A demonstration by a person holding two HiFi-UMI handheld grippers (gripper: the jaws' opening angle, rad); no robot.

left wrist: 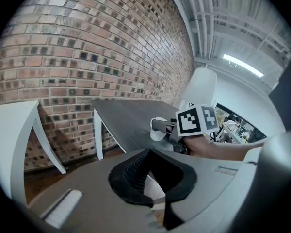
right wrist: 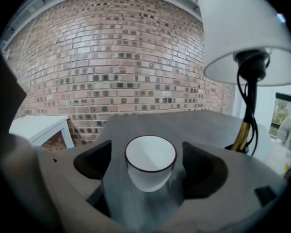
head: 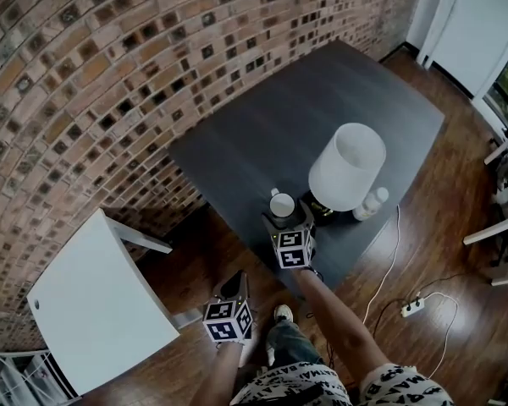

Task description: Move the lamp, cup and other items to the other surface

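Observation:
A white cup [right wrist: 150, 163] with a dark rim stands upright near the front edge of the dark grey table [head: 262, 134]. My right gripper [right wrist: 148, 165] is open around it, one jaw on each side with a gap to the cup wall. In the head view the cup [head: 282, 203] sits just ahead of the right gripper [head: 285, 218]. The lamp [head: 347, 166], with a white shade and brass stem [right wrist: 241, 132], stands right of the cup. My left gripper [head: 234, 288] hangs low over the floor, off the table; its jaws look shut with nothing between them [left wrist: 153, 181].
A white bottle [head: 372, 203] stands right of the lamp base. A white side table [head: 93, 303] is at the left by the brick wall. The lamp's cord runs to a power strip [head: 413, 306] on the wooden floor. White furniture [head: 504, 201] stands at the right edge.

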